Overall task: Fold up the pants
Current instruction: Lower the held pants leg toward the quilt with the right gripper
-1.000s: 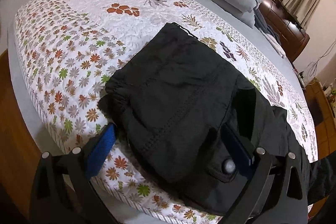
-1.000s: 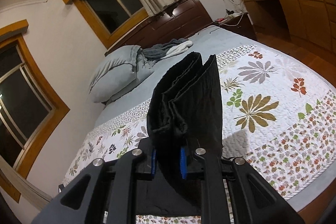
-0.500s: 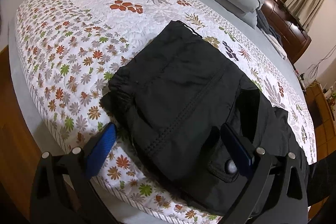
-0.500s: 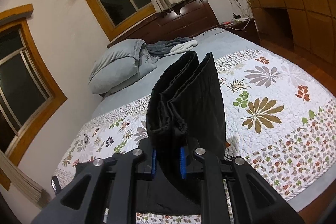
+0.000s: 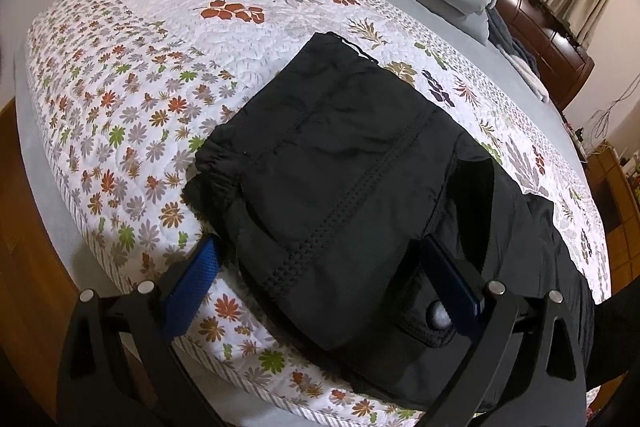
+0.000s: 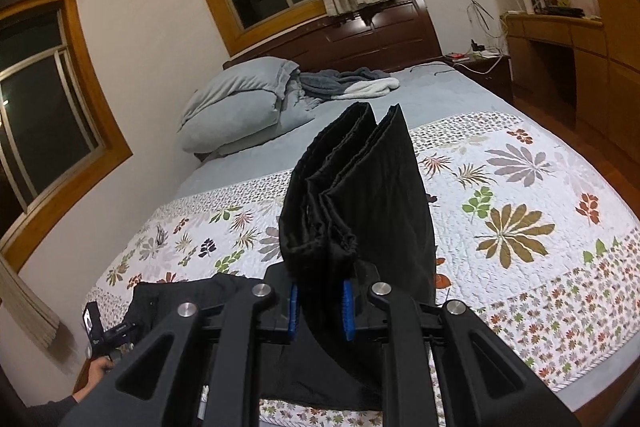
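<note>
Partly folded: pants doubled on bed — right gripper pinches raised end; left gripper gapes empty — final fold left.

Black hand-held gripper frames, blue pads, silver screws, seemingly dark sleeve.

The pants are matt black cloth with a raised stitched seam and a puckered elastic edge. The quilt is stitched, puckered cotton-like cloth printed with leaves. The left gripper has matt black plastic arms, shiny metal pins and 2 blue textured pads. The headboard is glossy dark wood.
</note>
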